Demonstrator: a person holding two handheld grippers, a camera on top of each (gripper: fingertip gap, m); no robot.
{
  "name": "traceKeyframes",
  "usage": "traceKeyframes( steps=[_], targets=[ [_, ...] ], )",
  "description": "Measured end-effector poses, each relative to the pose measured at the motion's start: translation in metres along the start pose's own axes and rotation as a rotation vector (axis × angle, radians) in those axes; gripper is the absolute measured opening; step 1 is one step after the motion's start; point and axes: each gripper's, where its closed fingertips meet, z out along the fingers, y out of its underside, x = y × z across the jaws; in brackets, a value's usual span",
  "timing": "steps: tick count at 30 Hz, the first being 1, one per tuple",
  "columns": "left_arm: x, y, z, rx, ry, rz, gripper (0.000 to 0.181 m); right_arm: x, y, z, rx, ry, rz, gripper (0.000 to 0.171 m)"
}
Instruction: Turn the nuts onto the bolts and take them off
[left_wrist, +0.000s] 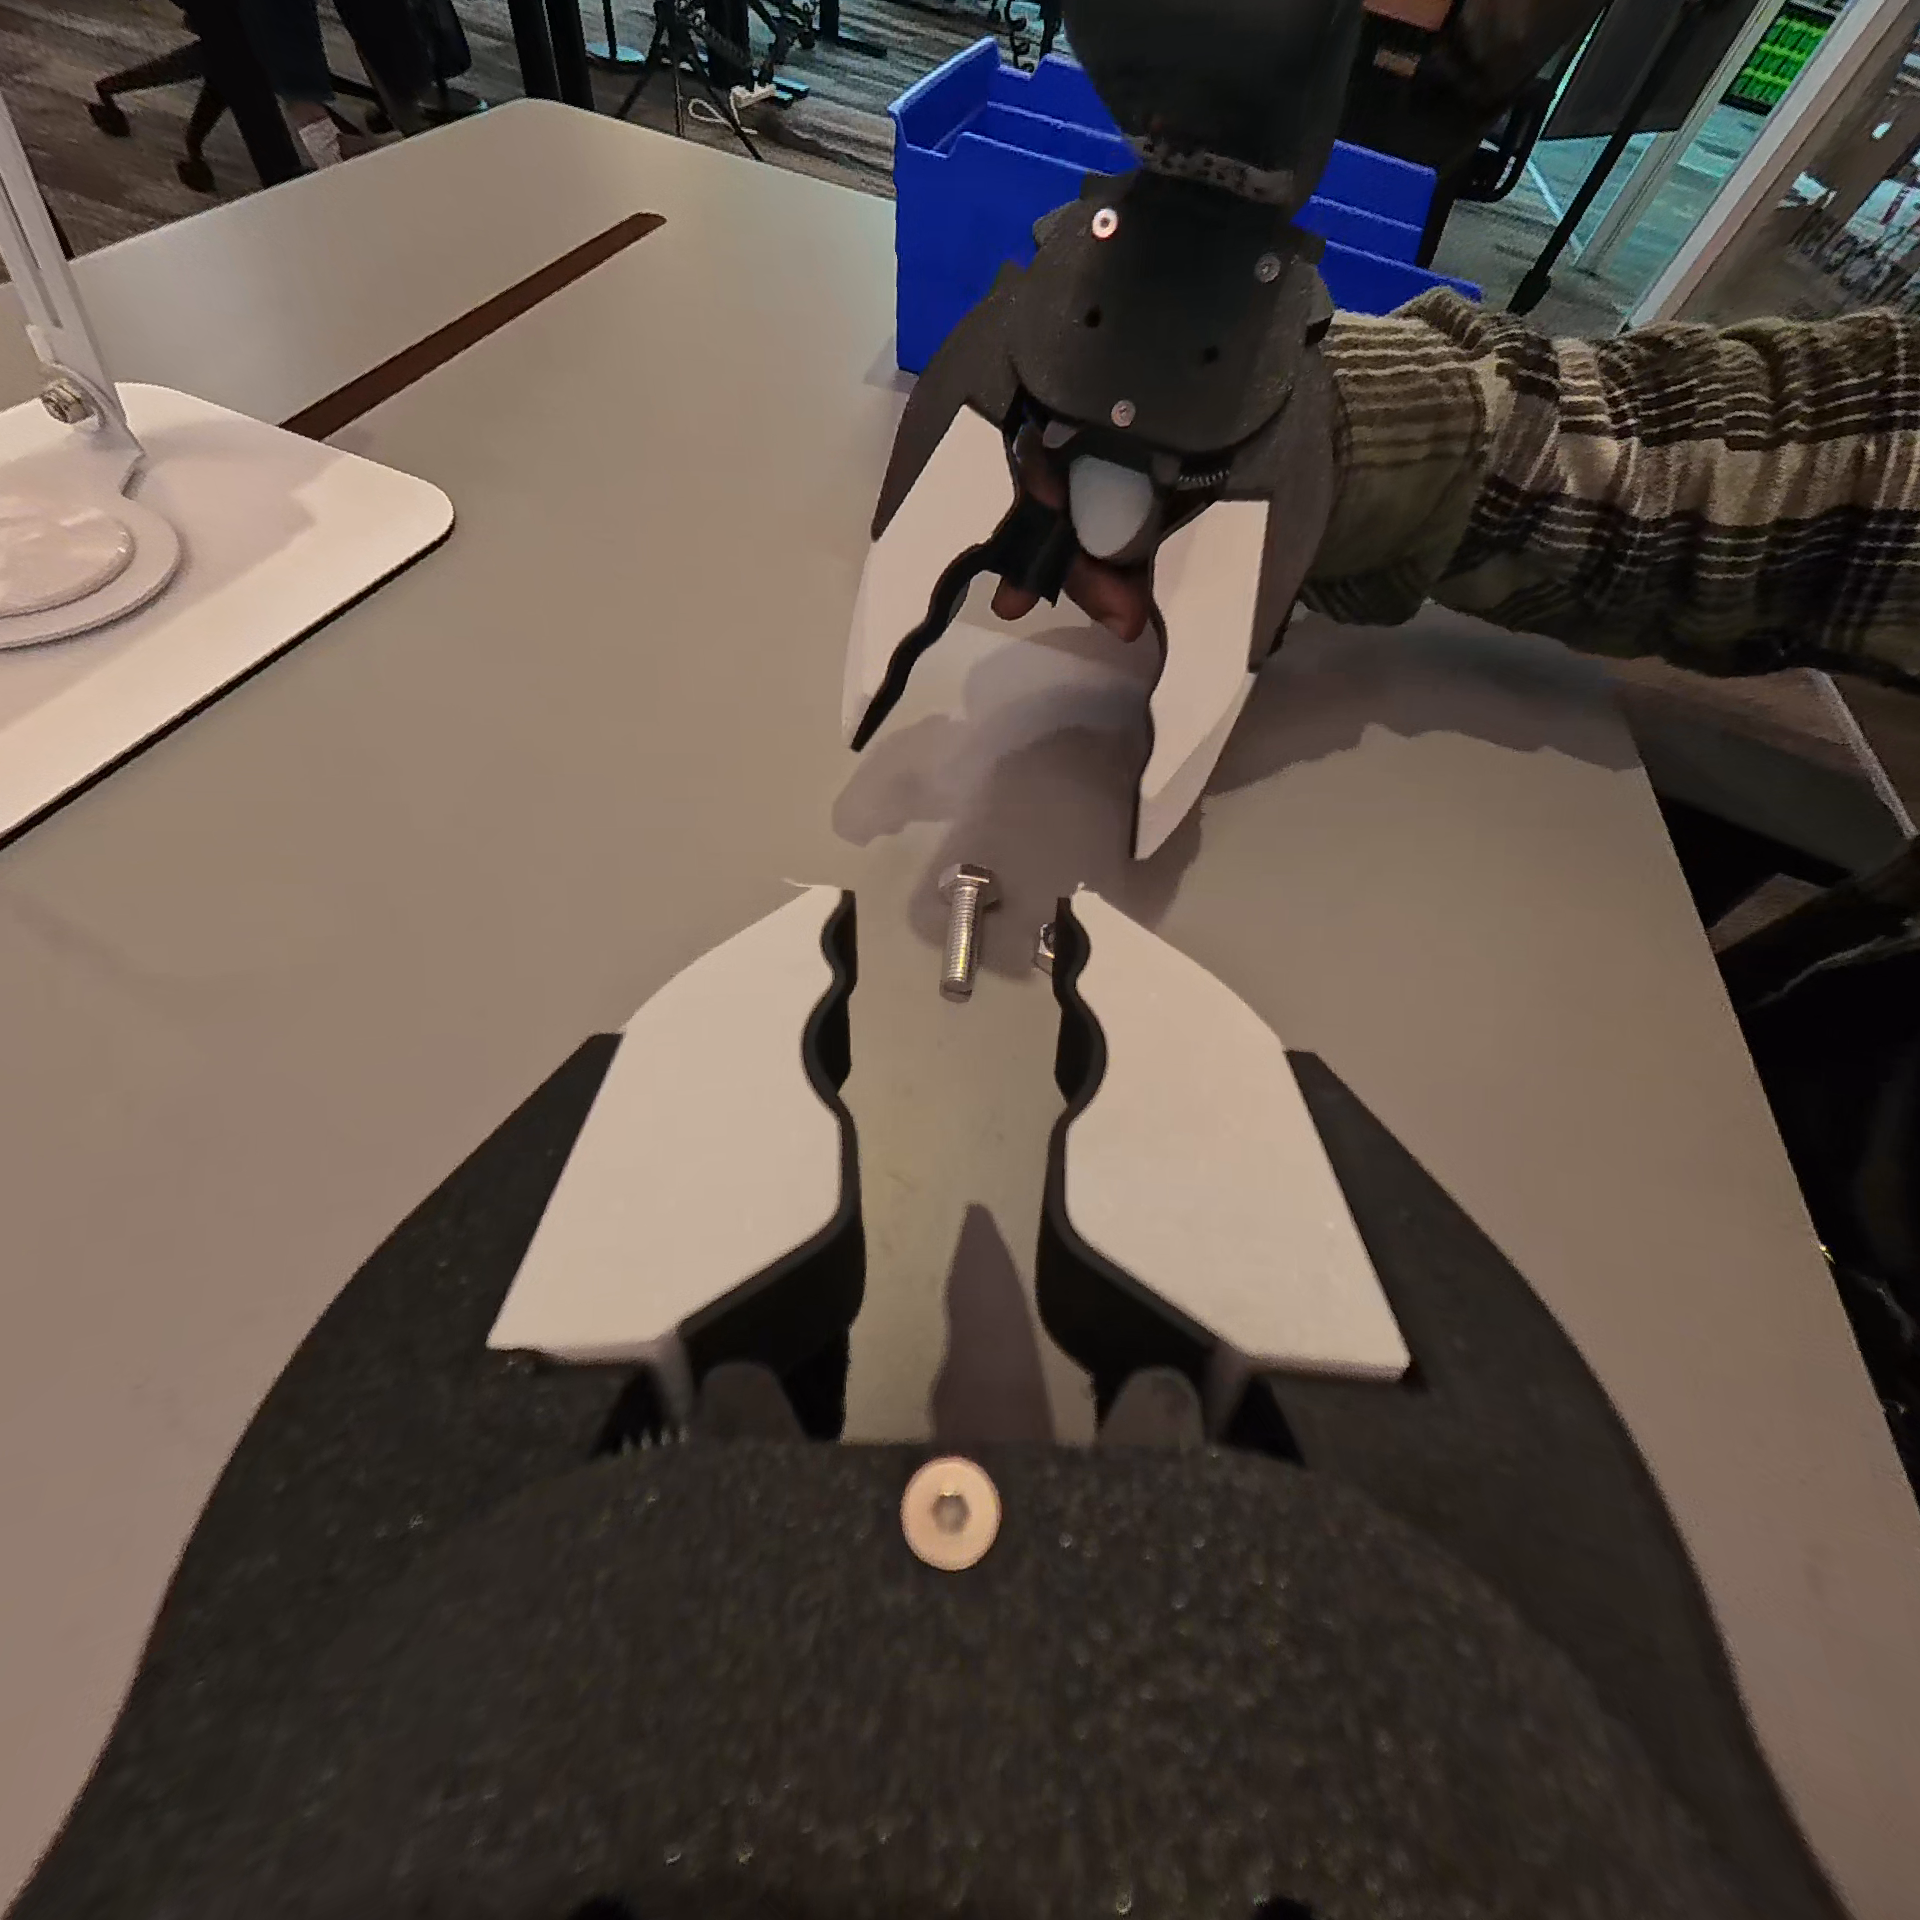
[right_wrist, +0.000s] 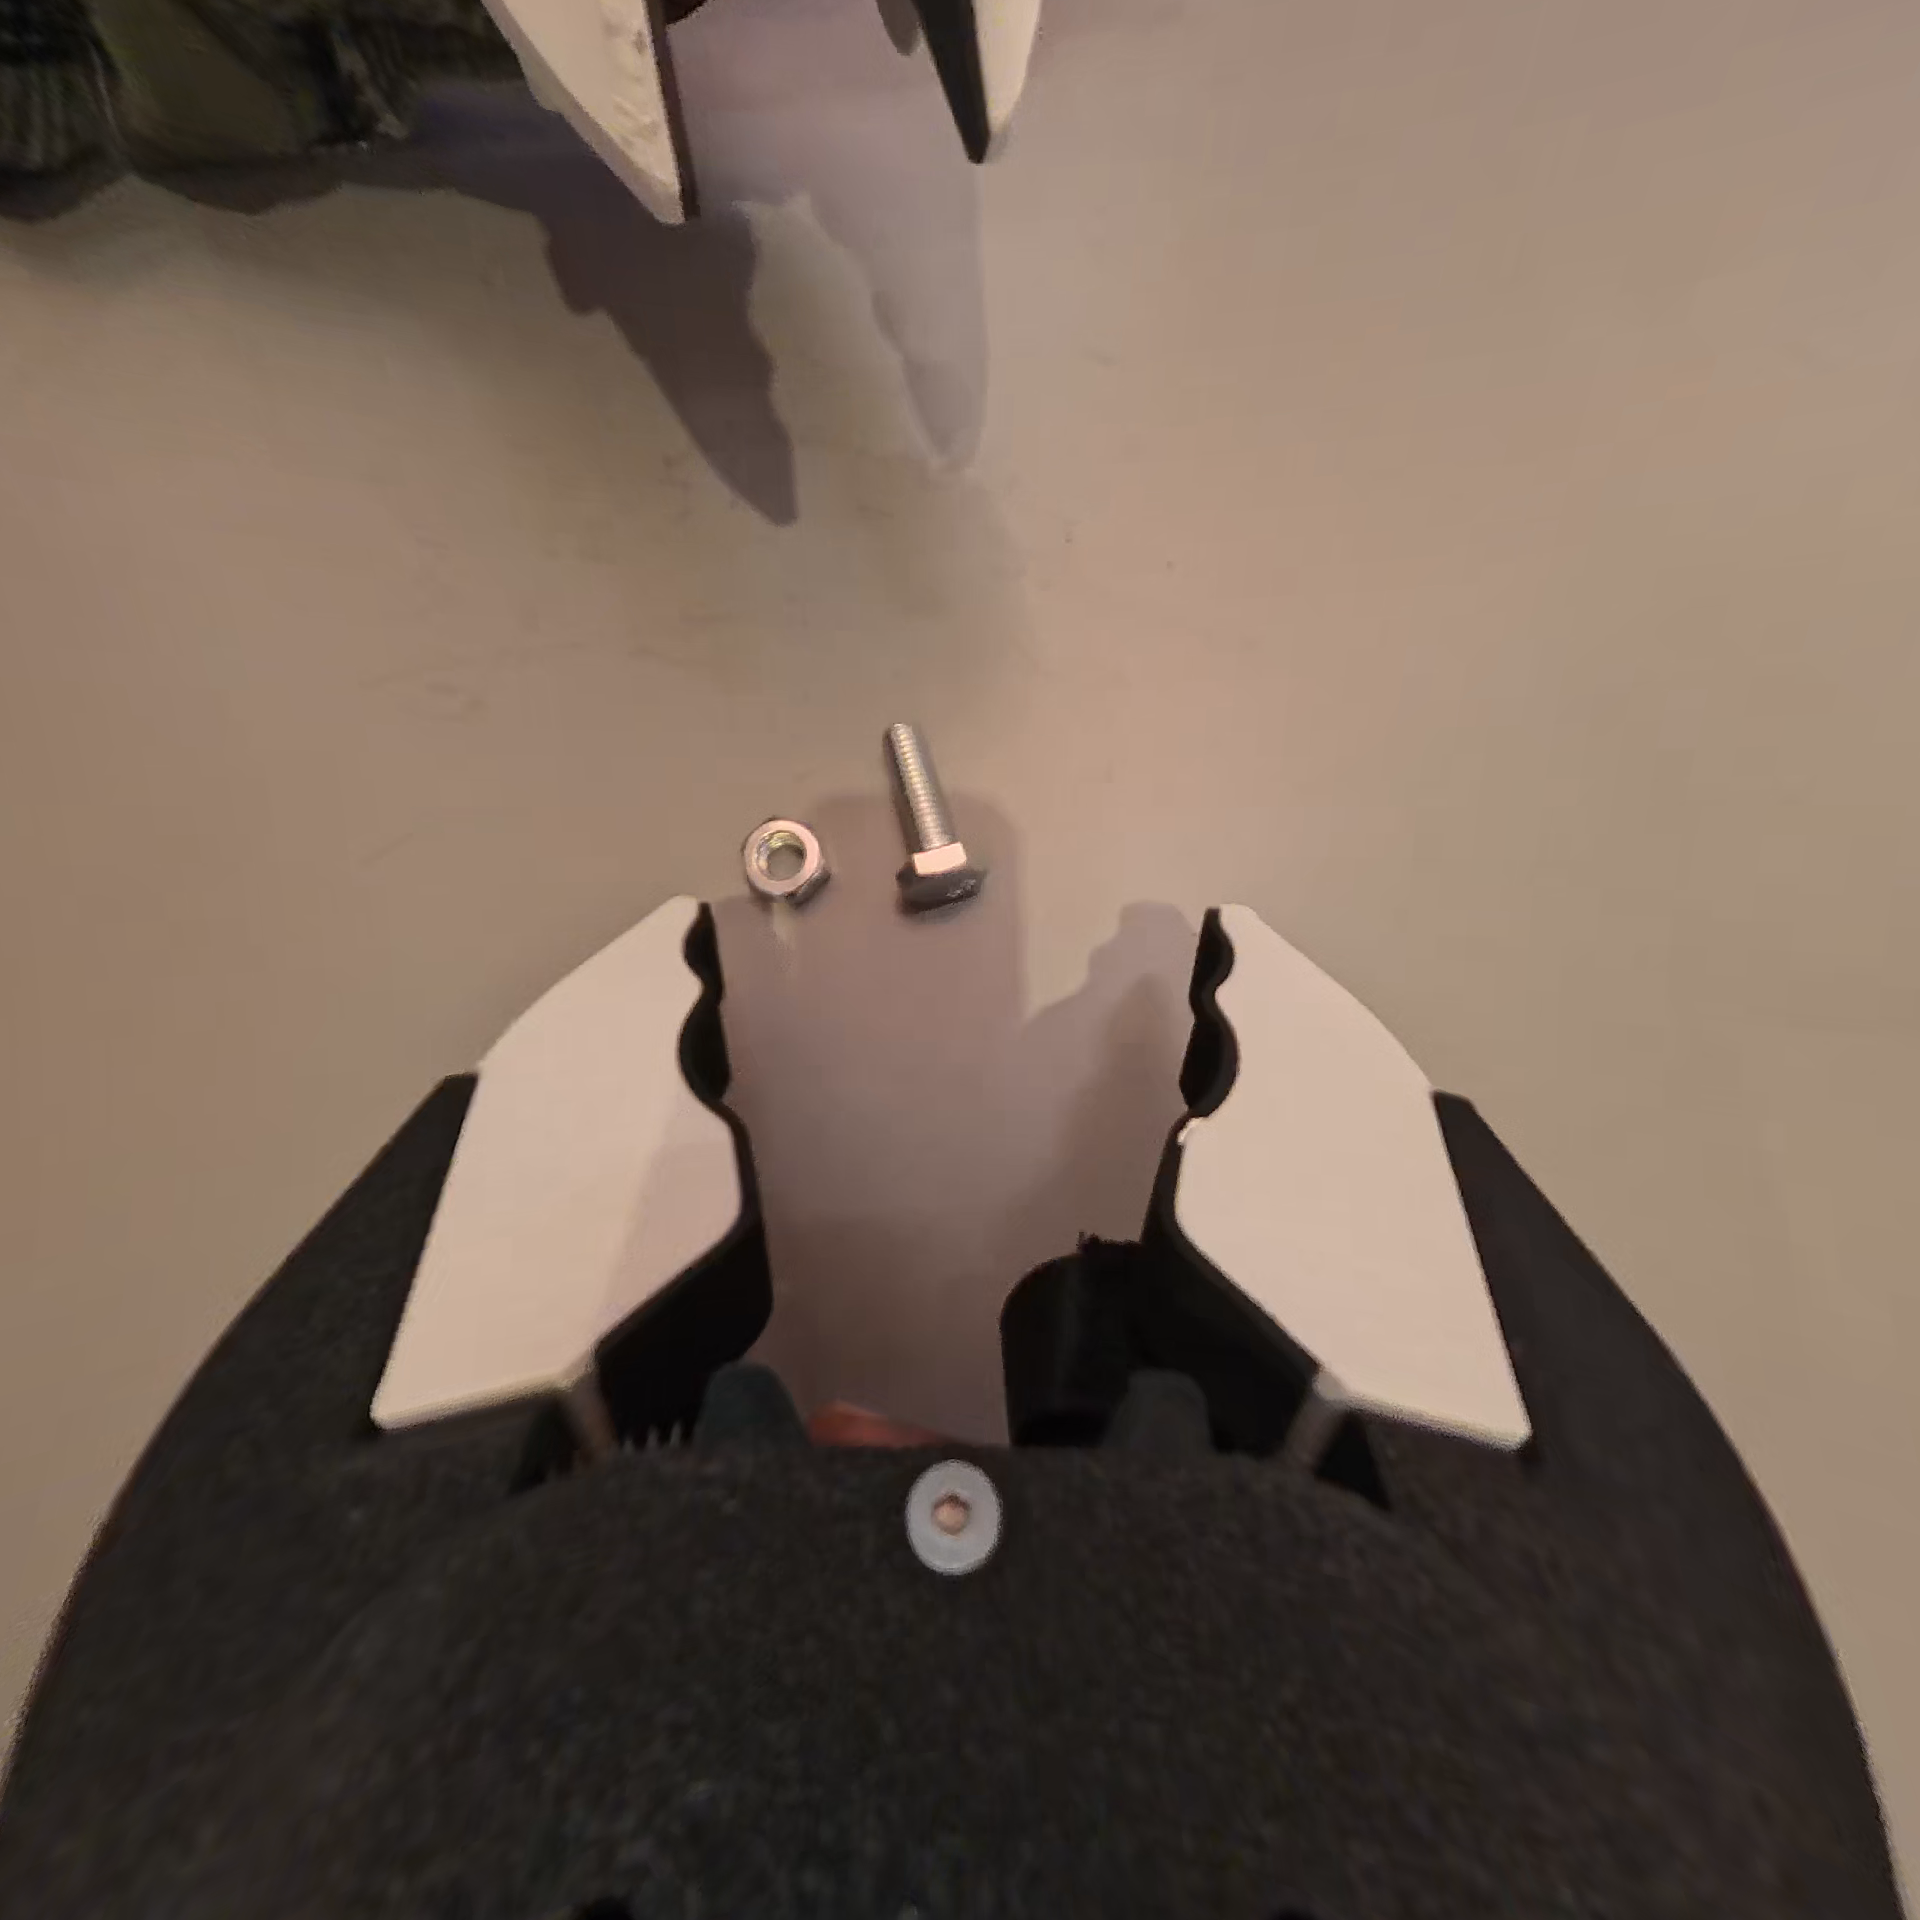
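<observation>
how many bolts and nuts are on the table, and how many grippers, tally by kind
bolt: 1, lying flat on the table
nut: 1, loose beside the bolt's head, not threaded on
grippers: 2, left gripper and right gripper, both open and empty
total: 4

The left gripper (left_wrist: 961, 904) hangs low over the grey table (left_wrist: 520, 831), jaws apart, a bolt (left_wrist: 964, 930) lying flat between its tips. A nut (left_wrist: 1047, 943) peeks out beside the right fingertip. Opposite, the right gripper (left_wrist: 1003, 795) points back, also spread, held by a striped sleeve (left_wrist: 1610, 478). A blue bin (left_wrist: 997, 156) sits behind.
</observation>
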Motion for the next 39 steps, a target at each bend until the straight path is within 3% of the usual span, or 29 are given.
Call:
traceKeyframes(
  steps=[1, 11, 18, 26, 34, 39],
  targets=[
    [0.0, 0.0, 0.0, 0.001, 0.001, -0.001, 0.036, 0.003, 0.0, 0.001, 0.002, 0.012, -0.008, 0.085],
    [0.002, 0.003, 0.004, -0.013, 0.013, -0.001, 0.035, 0.014, -0.006, -0.006, 0.077, 0.071, 0.03, 0.098],
    [0.004, 0.004, 0.005, -0.021, 0.02, 0.0, 0.035, 0.026, -0.006, -0.011, 0.097, 0.174, 0.075, 0.146],
    [0.007, 0.005, 0.007, -0.035, 0.024, 0.007, 0.034, 0.013, -0.026, -0.028, 0.259, 0.134, 0.026, 0.146],
    [0.007, 0.007, 0.007, -0.043, 0.025, 0.006, 0.034, 0.009, -0.014, -0.013, 0.175, 0.035, -0.057, 0.146],
    [0.005, 0.006, 0.005, -0.039, 0.02, 0.003, 0.034, 0.012, -0.007, 0.001, 0.084, -0.032, -0.113, 0.108]
  ],
)
